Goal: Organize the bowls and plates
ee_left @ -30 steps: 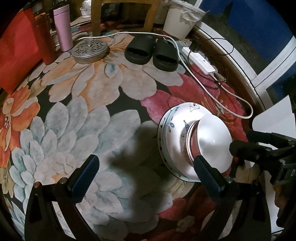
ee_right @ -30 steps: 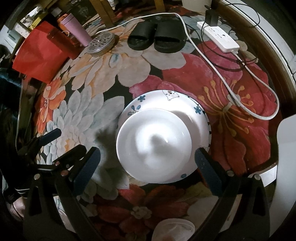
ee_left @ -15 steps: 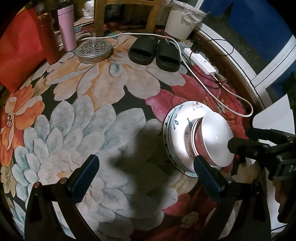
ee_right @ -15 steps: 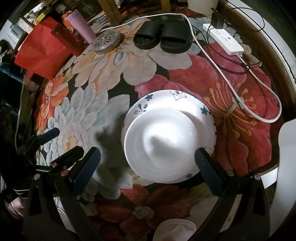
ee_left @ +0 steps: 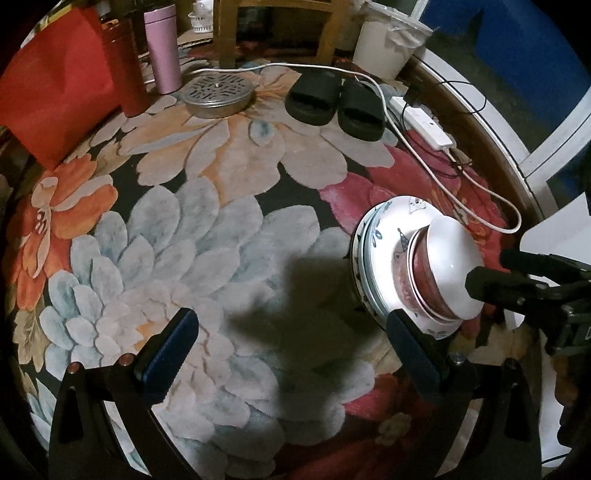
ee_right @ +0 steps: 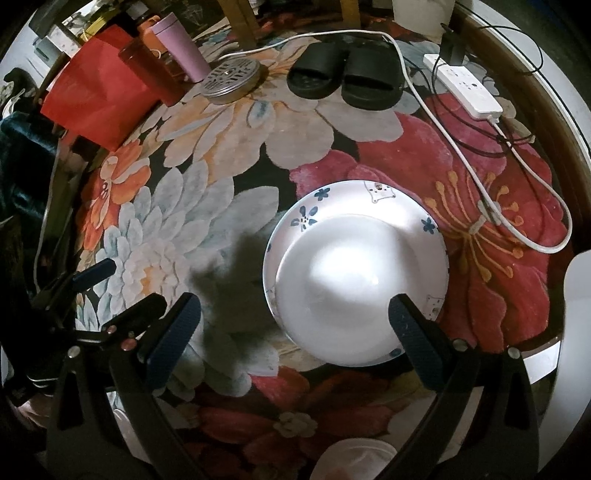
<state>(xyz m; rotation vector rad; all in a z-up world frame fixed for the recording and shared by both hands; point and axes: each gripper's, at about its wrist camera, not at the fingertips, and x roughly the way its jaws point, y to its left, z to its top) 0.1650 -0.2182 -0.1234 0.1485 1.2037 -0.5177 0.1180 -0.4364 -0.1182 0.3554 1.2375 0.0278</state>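
Far left on the floral rug [ee_left: 207, 236]: a flat red bag [ee_left: 55, 96], then a dark red tumbler [ee_left: 123, 70] and a pink tumbler [ee_left: 162, 48] standing upright side by side. No readable writing on any of them. Just right of the tumblers, a round perforated metal lid [ee_left: 218, 92] lying flat. Farther right, a pair of black slippers [ee_left: 334, 105], touching each other, with a white cable [ee_right: 454, 147] running behind them and looping across the red flower to a white power strip [ee_right: 467, 88]; no legible marking on the strip. Behind, wooden chair legs [ee_left: 225, 33] and a white lined bin [ee_left: 388, 44].

Toward the right of the rug, a stack of plates [ee_left: 373, 243] with blue flower and small cartoon prints, resting on the rug. On top of the plates, a white bowl [ee_right: 343, 291] nested over a red-patterned bowl [ee_left: 413, 273], both seated in the top plate.

Left gripper [ee_left: 291, 354]: jaws spread wide, nothing between them, over bare rug to the left of the stack. Right gripper [ee_right: 295, 339]: jaws likewise wide apart, empty, hovering at the near edge of the white bowl, with its right finger [ee_right: 415, 334] overlapping the bowl's rim in view; contact impossible to confirm.

Bottom edge of the right wrist view: part of another white dish [ee_right: 354, 459], only partly seen.
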